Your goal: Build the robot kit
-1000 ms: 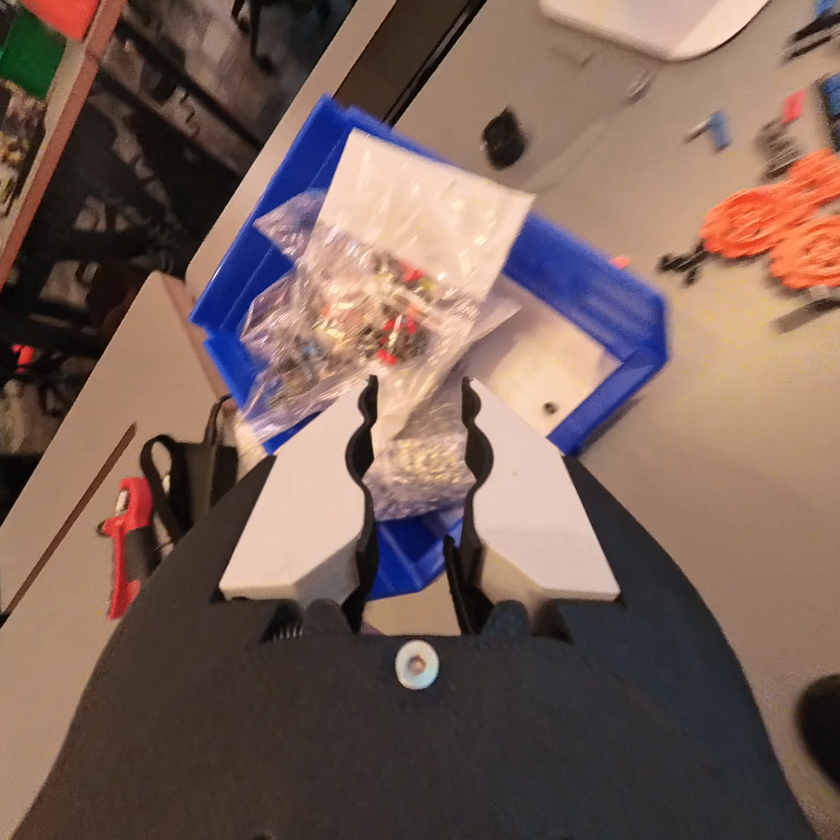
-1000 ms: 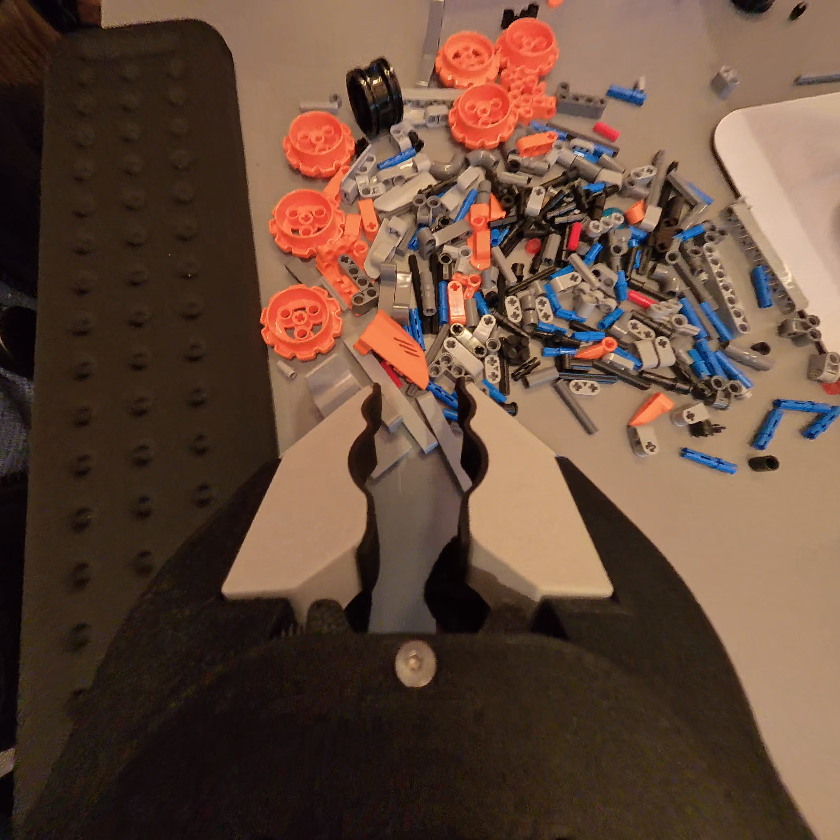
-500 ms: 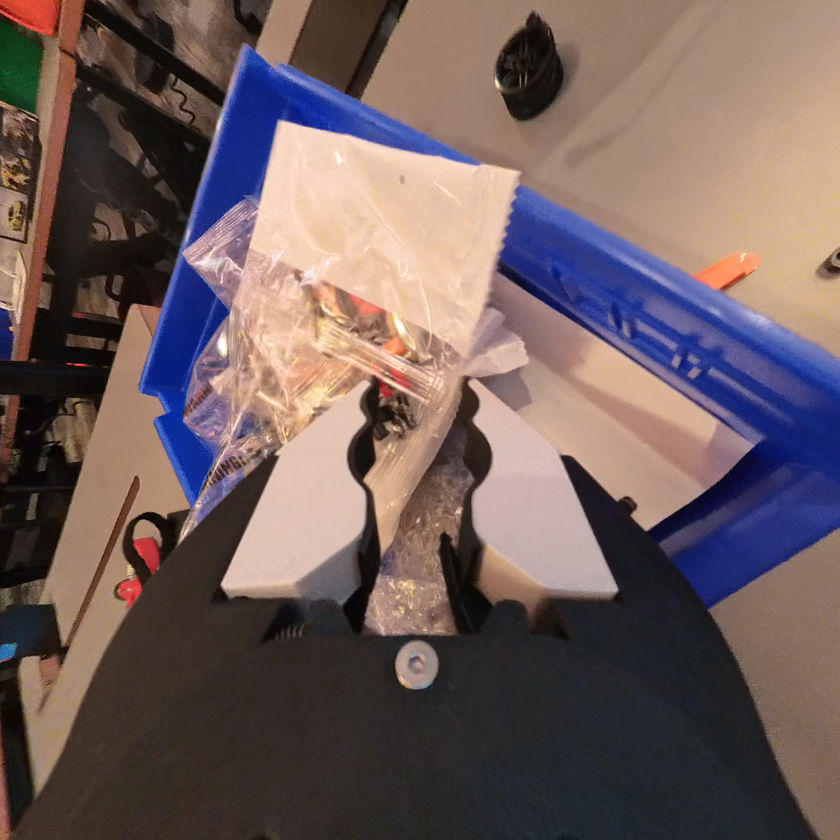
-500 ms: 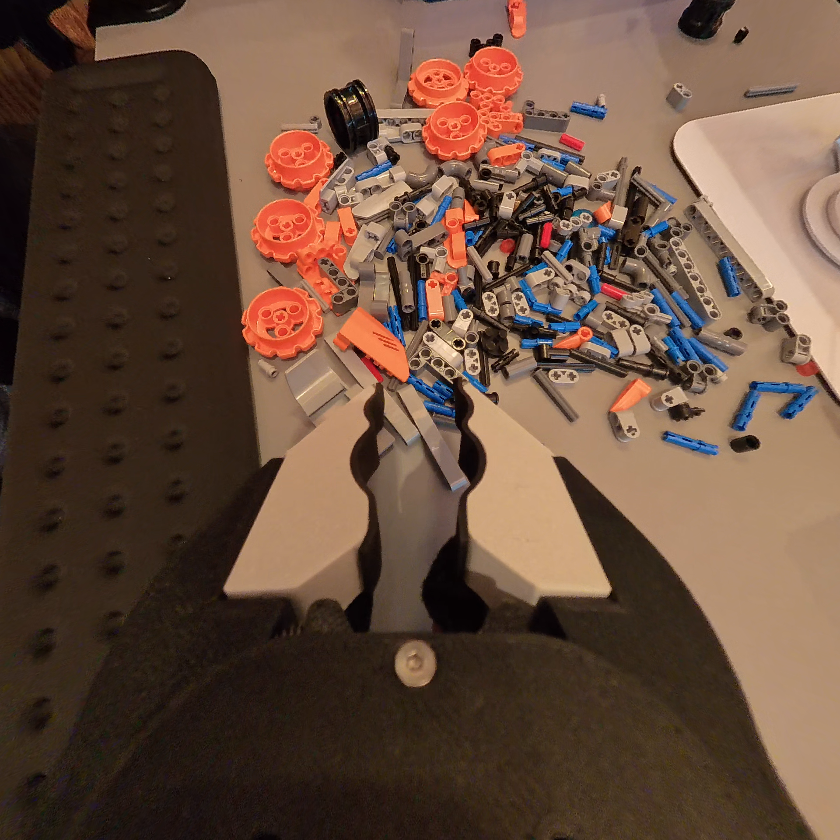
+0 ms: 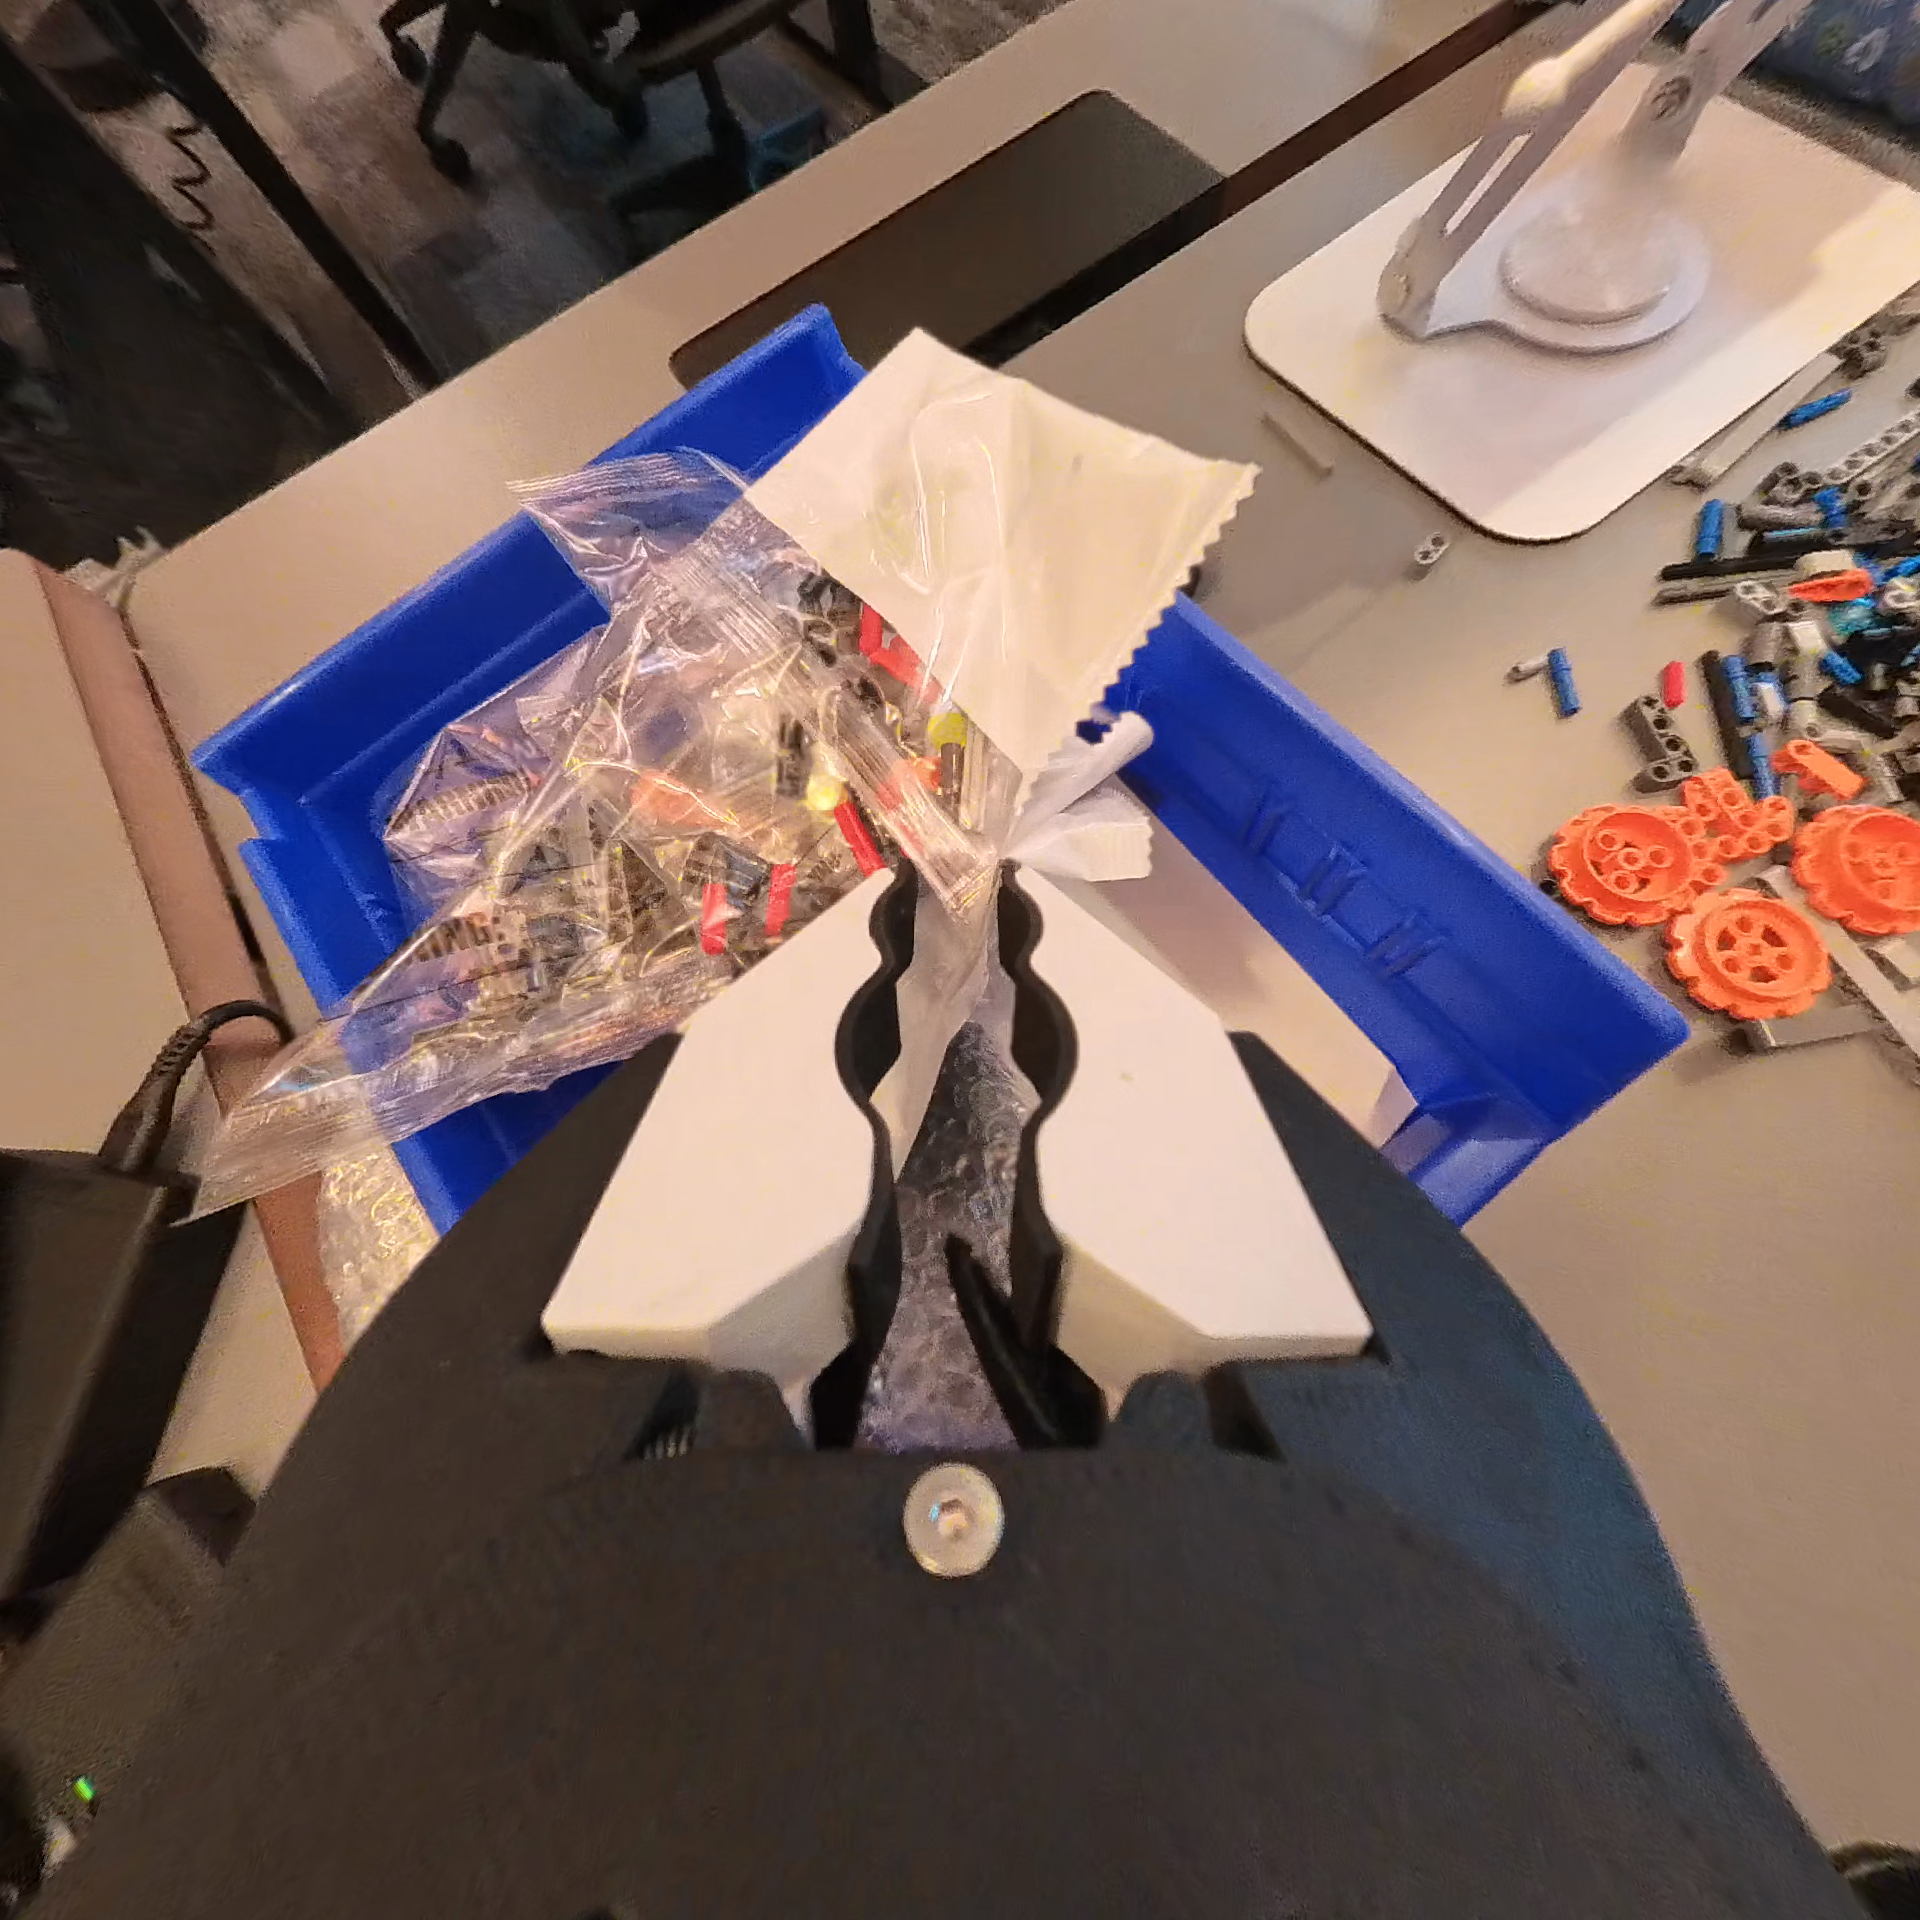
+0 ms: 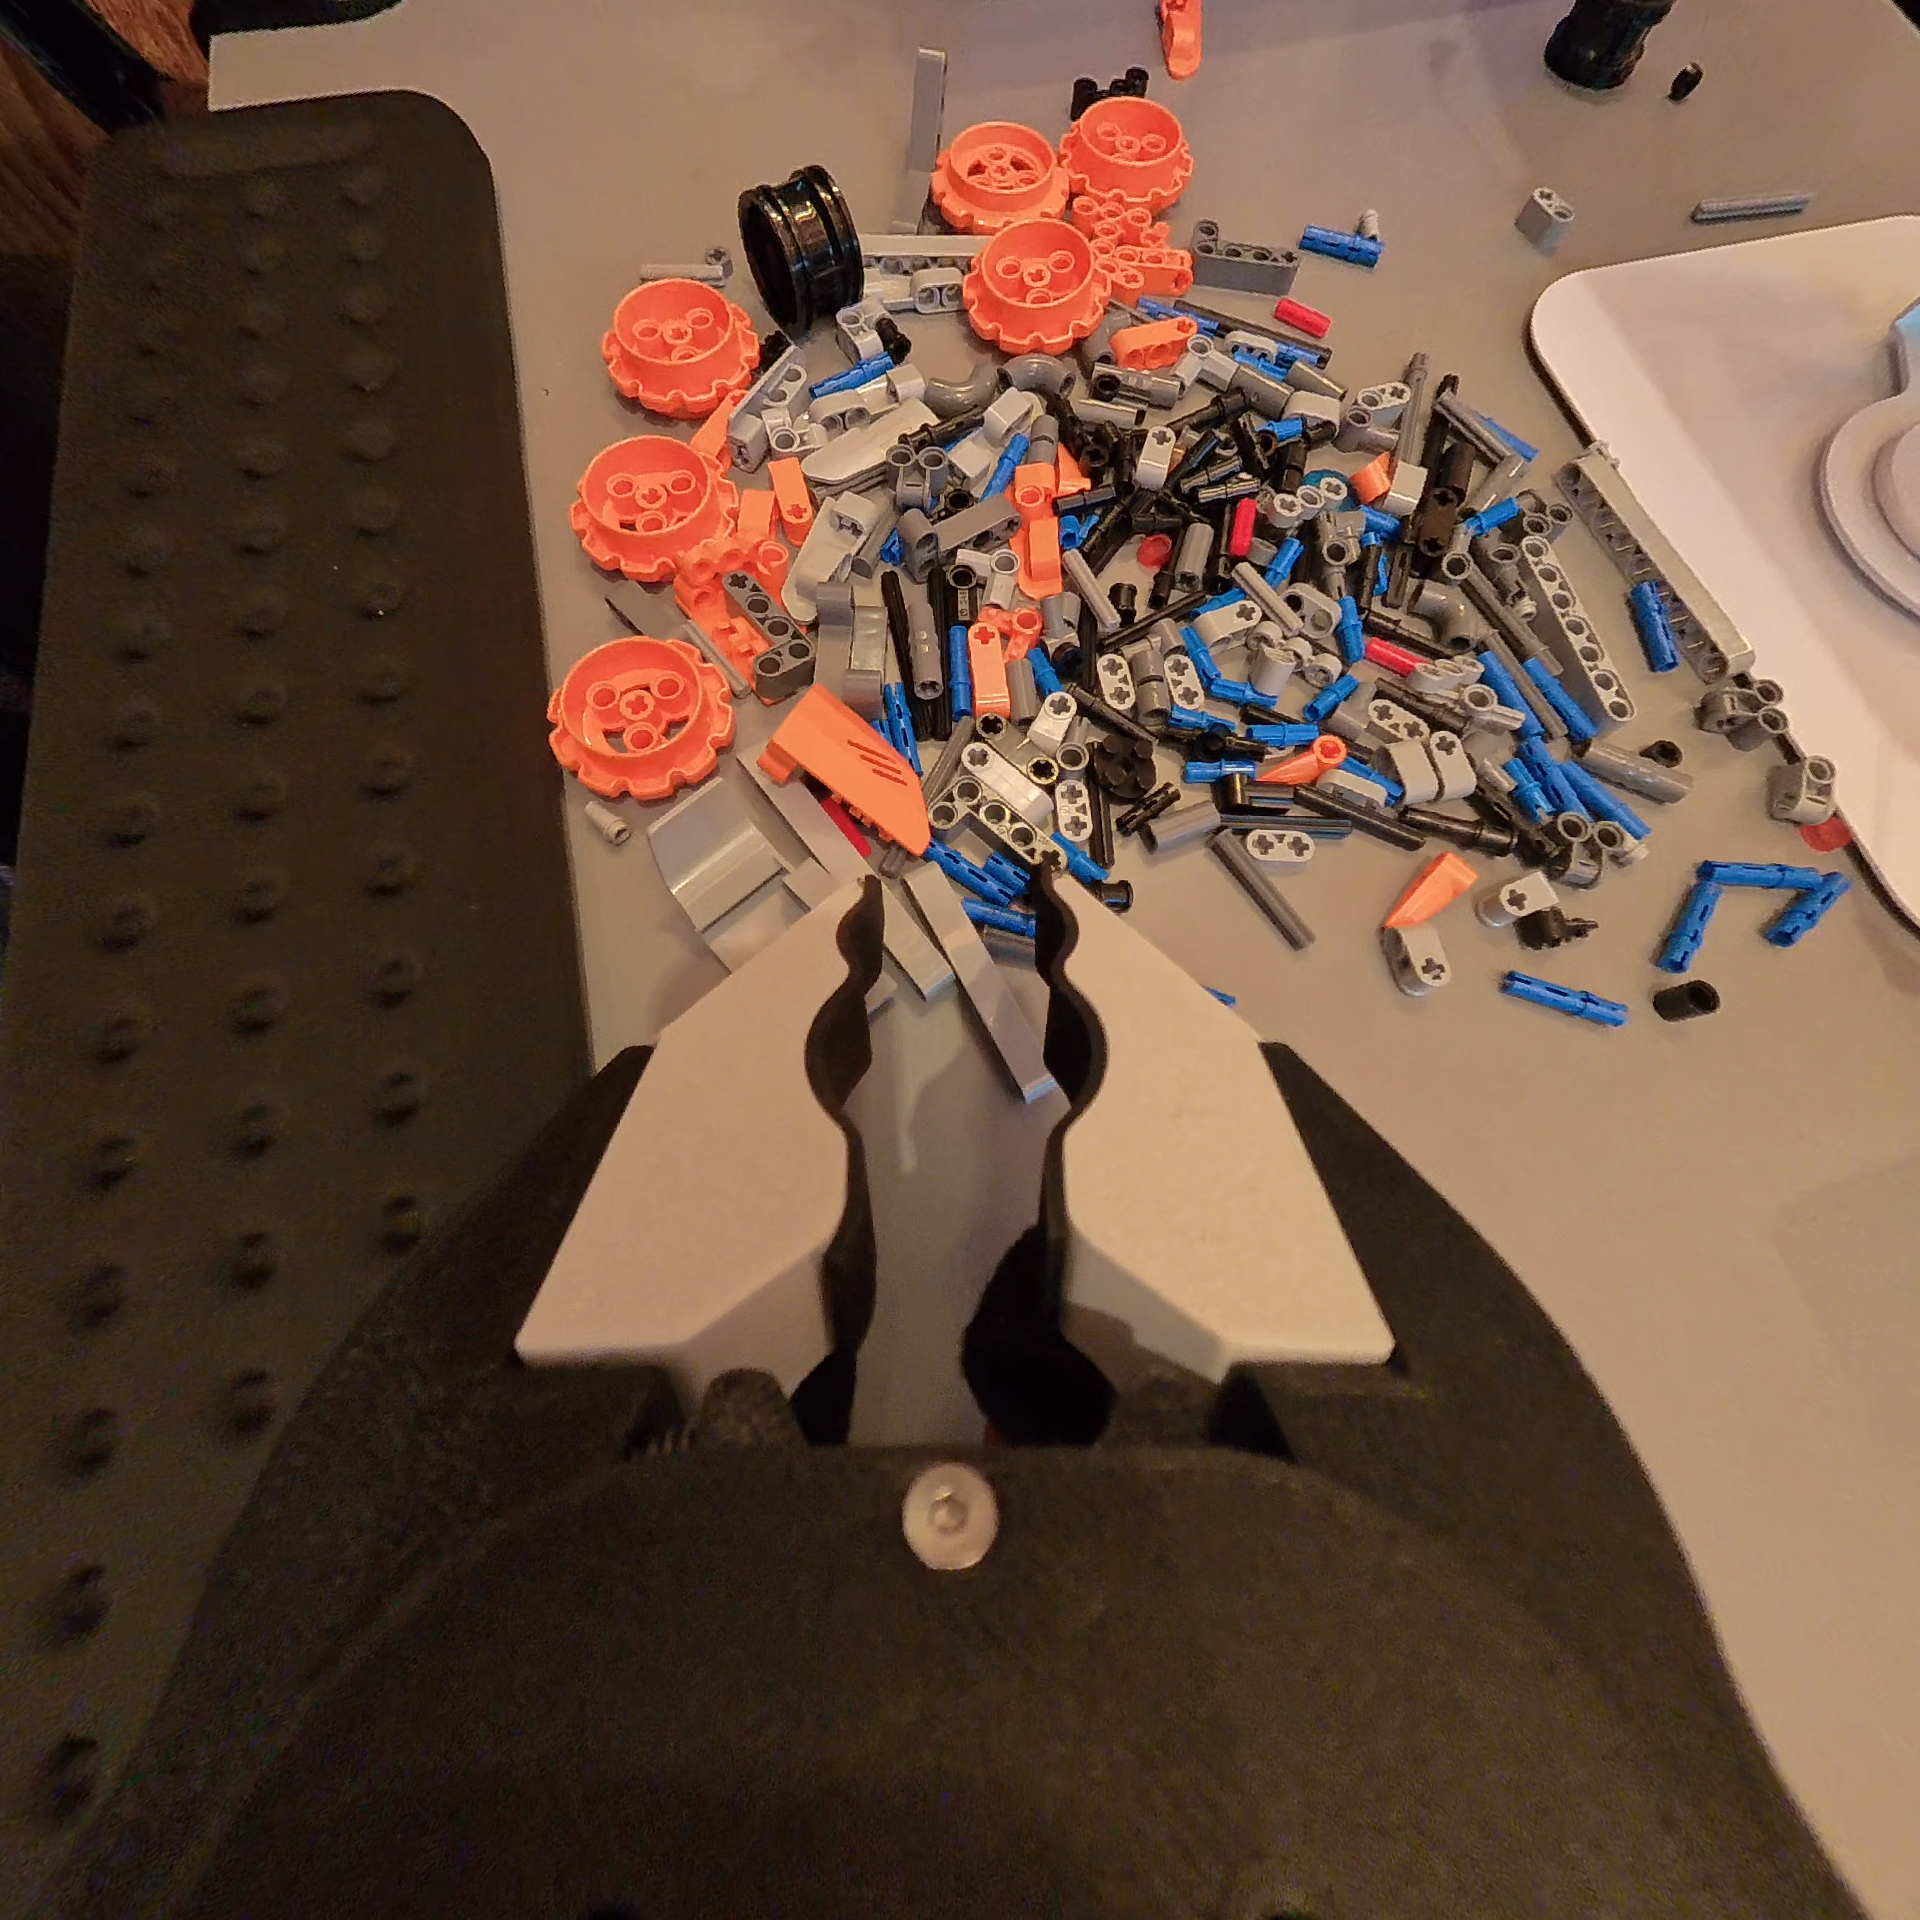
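Pinching a clear plastic bag (image 5: 727,821) of small parts, left gripper (image 5: 951,894) lifts it above the blue bin (image 5: 1351,831); right gripper (image 6: 956,894), jaws apart and empty, hovers short of the brick pile (image 6: 1195,582).

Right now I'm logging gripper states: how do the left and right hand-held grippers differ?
The left hand-held gripper is shut on a clear plastic bag of small parts, held above the blue bin; the right hand-held gripper is open and holds nothing, hanging over the near edge of the loose building-brick pile. Both have grey fingers with wavy black pads.
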The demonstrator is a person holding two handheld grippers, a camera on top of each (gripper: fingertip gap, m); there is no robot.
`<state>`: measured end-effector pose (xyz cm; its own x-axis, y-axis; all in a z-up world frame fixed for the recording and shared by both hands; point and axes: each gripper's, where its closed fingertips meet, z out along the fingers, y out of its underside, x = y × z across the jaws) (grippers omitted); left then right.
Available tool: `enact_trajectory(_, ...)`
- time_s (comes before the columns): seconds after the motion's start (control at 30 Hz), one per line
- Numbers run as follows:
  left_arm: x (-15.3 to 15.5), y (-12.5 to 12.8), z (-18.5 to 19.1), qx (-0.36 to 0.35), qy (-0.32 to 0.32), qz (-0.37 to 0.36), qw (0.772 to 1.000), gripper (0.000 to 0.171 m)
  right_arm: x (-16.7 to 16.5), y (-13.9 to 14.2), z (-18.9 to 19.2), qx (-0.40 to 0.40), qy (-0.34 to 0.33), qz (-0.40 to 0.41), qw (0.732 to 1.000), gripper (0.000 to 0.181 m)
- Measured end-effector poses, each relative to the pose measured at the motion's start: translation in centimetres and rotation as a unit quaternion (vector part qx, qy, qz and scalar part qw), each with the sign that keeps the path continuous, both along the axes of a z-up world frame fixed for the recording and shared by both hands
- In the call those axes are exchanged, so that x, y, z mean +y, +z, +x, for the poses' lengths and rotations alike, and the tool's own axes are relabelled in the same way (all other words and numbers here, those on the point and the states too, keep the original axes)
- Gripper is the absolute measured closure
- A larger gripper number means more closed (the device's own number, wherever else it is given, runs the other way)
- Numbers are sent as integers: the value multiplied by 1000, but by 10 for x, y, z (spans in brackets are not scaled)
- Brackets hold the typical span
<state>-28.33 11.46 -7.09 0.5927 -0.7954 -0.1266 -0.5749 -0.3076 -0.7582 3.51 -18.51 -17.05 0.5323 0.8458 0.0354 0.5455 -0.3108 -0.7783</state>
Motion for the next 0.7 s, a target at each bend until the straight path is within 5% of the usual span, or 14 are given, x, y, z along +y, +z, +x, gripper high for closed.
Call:
enact_trajectory(0.3,-4,16,-13,-3,-10,2,1000,164,-1,-4,2,-3,0,-9,1000,155)
enact_trajectory(0.43,-15,-7,-23,85,-29,-25,996,171,-1,-7,3,-10,0,-13,1000,155)
enact_trajectory(0.53,-48,-37,-24,168,-78,-113,976,170,-2,-9,3,-13,1,-17,1000,155)
enact_trajectory(0.63,-67,-64,-28,253,-104,-152,950,141,-2,-10,4,-15,2,-19,1000,155)
enact_trajectory(0.7,-65,-56,-25,244,-107,-132,955,133,-3,-11,4,-16,2,-20,1000,155)
